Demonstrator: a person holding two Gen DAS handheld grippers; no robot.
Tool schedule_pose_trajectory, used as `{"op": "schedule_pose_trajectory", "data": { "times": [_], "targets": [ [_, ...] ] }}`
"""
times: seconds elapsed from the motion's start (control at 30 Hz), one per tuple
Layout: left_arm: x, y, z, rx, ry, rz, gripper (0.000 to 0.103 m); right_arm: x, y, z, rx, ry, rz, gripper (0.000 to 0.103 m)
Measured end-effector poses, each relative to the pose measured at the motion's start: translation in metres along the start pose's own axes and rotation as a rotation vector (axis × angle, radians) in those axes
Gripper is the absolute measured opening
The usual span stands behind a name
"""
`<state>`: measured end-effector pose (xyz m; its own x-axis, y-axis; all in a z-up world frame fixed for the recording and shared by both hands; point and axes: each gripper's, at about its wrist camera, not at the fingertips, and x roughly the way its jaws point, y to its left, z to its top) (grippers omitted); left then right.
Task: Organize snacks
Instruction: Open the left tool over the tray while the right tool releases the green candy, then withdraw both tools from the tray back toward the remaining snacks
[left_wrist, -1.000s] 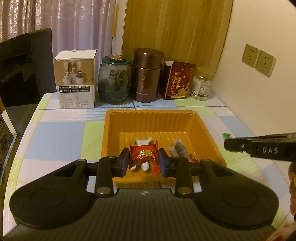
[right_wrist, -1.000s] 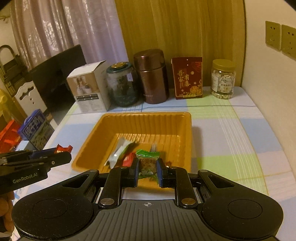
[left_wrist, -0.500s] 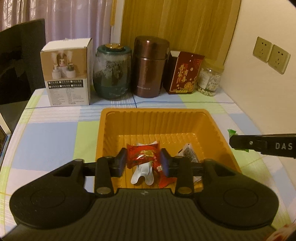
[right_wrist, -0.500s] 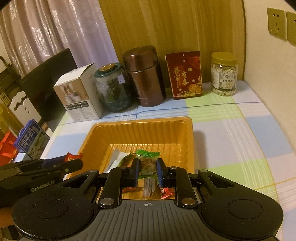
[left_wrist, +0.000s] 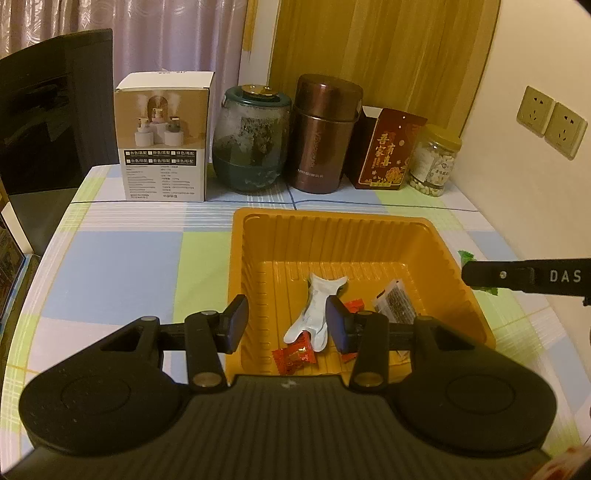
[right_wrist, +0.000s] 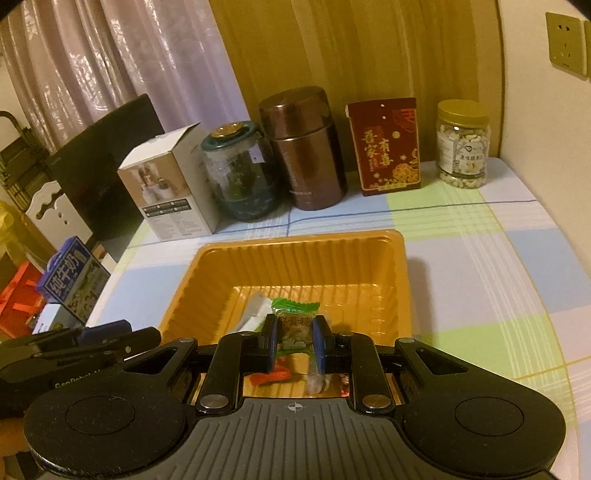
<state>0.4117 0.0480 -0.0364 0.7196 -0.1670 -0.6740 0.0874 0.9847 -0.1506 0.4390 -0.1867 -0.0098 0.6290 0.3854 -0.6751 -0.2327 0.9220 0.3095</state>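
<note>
The right gripper (right_wrist: 294, 341) stands clamped on the light, crinkly green-wrapped candy (right_wrist: 294, 325) over the ribbed orange plastic tray (right_wrist: 306, 243), best pinched mid-body; the left gripper (left_wrist: 286, 322) stands apart, empty.

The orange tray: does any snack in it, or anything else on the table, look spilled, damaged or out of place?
Nothing stands out. The orange tray sits flat. A white packet, red candies and a dark packet lie loose inside. The containers behind stand upright.
</note>
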Motion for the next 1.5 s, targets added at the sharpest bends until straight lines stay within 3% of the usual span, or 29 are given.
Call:
{"op": "schedule_pose_trajectory", "data": {
  "times": [0.33,0.4,0.43,0.47,0.9,1.17,1.5],
  "targets": [
    [-0.007,0.004,-0.005,-0.008,-0.013,-0.010,0.042,0.015,0.007,0.005,-0.002,0.012,0.039,0.023],
    [-0.010,0.005,-0.007,-0.013,-0.015,-0.010,0.042,0.013,0.007,0.005,0.016,-0.001,0.040,0.045],
    [-0.012,0.005,-0.009,-0.018,-0.015,-0.013,0.042,0.010,0.006,0.004,0.029,-0.017,0.036,0.066],
    [-0.014,0.005,-0.010,-0.024,-0.014,-0.016,0.042,0.007,0.004,0.003,0.041,-0.035,0.030,0.069],
    [-0.047,-0.009,-0.042,-0.050,-0.003,-0.026,0.042,-0.033,-0.009,-0.035,0.089,-0.028,-0.032,0.069],
    [-0.093,-0.022,-0.066,-0.072,-0.001,-0.012,0.044,-0.082,-0.001,-0.065,0.089,-0.045,-0.048,0.069],
    [-0.157,-0.041,-0.101,-0.116,-0.007,-0.007,0.058,-0.144,0.009,-0.113,0.128,-0.047,-0.046,0.069]
  ]
}}
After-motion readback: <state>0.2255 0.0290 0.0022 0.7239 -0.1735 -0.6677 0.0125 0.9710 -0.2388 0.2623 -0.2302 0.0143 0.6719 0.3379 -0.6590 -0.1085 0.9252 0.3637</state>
